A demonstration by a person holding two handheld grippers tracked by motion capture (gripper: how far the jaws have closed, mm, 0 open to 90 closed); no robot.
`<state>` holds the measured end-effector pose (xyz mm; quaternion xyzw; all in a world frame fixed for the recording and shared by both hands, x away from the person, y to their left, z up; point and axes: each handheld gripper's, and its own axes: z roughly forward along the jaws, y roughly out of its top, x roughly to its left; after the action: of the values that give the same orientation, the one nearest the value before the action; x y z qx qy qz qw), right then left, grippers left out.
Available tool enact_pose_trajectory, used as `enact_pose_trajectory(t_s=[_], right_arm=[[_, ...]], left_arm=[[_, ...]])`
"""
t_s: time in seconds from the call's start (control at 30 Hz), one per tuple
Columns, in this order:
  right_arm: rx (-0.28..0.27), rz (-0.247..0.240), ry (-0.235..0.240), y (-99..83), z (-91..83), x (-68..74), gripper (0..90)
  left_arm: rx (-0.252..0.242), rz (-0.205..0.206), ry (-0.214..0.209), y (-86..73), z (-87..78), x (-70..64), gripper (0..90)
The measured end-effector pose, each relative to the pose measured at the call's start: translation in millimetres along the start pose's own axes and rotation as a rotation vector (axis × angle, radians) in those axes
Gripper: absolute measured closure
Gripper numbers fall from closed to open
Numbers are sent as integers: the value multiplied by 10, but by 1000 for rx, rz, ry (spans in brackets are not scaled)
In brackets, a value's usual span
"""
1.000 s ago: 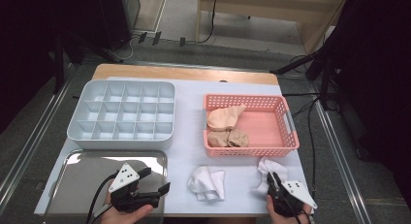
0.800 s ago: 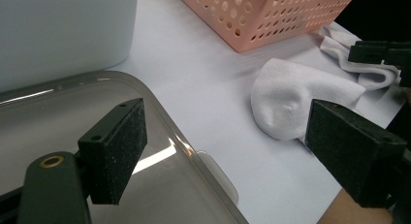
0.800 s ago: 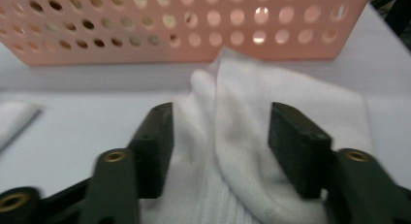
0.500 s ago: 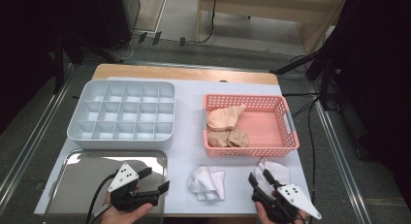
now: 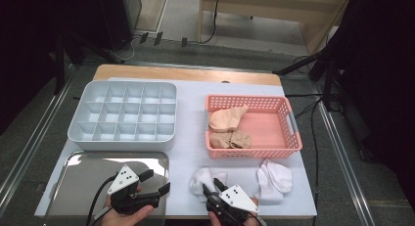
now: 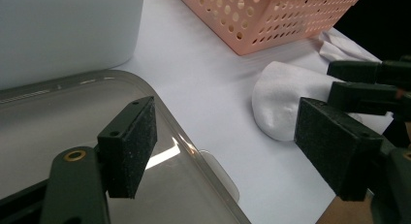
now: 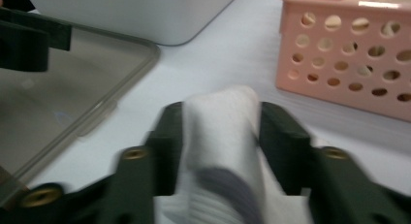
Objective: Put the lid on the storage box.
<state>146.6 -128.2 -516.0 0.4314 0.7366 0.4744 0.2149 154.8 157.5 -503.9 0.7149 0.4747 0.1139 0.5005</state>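
Observation:
A crumpled white sock [image 5: 203, 176] lies on the white table cover near the front edge, below the pink basket [image 5: 288, 119]. My right gripper [image 5: 210, 187] comes in from the bottom and is shut on this sock; in the right gripper view the sock [image 7: 218, 132] bulges up between the two jaws [image 7: 220, 117]. My left gripper [image 5: 156, 182] hovers open over the right end of the metal tray [image 5: 83, 174], nothing between its pads [image 6: 131, 146]. The left gripper view shows the same sock [image 6: 281, 98] with the right gripper [image 6: 368, 83] on it.
A second white sock [image 5: 275, 177] lies to the right. The basket holds two tan socks [image 5: 227, 119] [image 5: 232, 139]. A grey compartment box [image 5: 122, 143] stands behind the tray. The table's front edge is just under both hands.
My right gripper has moved left from the right-hand white sock to the middle one and closed around it. The left gripper has barely moved.

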Motion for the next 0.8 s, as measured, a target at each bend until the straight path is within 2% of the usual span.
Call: enact_pose_trajectory(t_s=[0.03, 0.1, 0.13, 0.17, 0.23, 0.27, 0.3, 0.33, 0.4, 0.43, 0.47, 0.53, 0.63, 0.67, 0.7, 0.73, 0.8], right_arm=[[4, 26, 21, -9, -12, -30, 779], [-10, 56, 60, -4, -40, -90, 856], [-20, 67, 54, 5, -61, -97, 872], [-37, 68, 50, 19, -83, -112, 875], [-76, 109, 72, 55, -141, -149, 874], [-76, 109, 72, 55, -141, -149, 874], [-92, 137, 87, 78, -167, -173, 873], [-111, 189, 124, 121, -216, -221, 871], [-126, 197, 132, 139, -235, -227, 870], [-143, 196, 159, 171, -254, -218, 871], [-153, 182, 161, 185, -259, -208, 871], [-159, 178, 142, 203, -278, -214, 870], [-159, 235, 85, 169, -317, -359, 868], [-162, 245, 68, 142, -334, -422, 869], [-162, 245, 68, 142, -334, -422, 869], [-164, 265, 36, 92, -378, -529, 869], [-180, 298, 3, 50, -441, -652, 870]], left_arm=[[-11, -1, -7, -5, -6, 1, 286], [-16, -4, -7, -8, -7, 3, 346], [-18, -6, -16, -8, -1, -4, 348], [-18, -2, -15, -10, 2, -16, 348], [-19, 4, -24, -13, 8, -33, 348], [-19, 4, -24, -13, 8, -33, 348], [-18, 6, -26, -15, 12, -43, 348], [-16, 8, -33, -16, 17, -52, 348], [-12, 11, -45, -22, 41, -77, 350], [-7, 14, -52, -26, 54, -91, 353], [-1, 20, -58, -36, 78, -118, 353], [3, 22, -61, -40, 84, -126, 353], [0, 20, -57, -41, 72, -116, 353], [0, 21, -54, -38, 63, -106, 353], [0, 21, -54, -38, 63, -106, 354], [-2, 18, -55, -38, 59, -100, 355], [-2, 17, -54, -39, 55, -87, 355]])
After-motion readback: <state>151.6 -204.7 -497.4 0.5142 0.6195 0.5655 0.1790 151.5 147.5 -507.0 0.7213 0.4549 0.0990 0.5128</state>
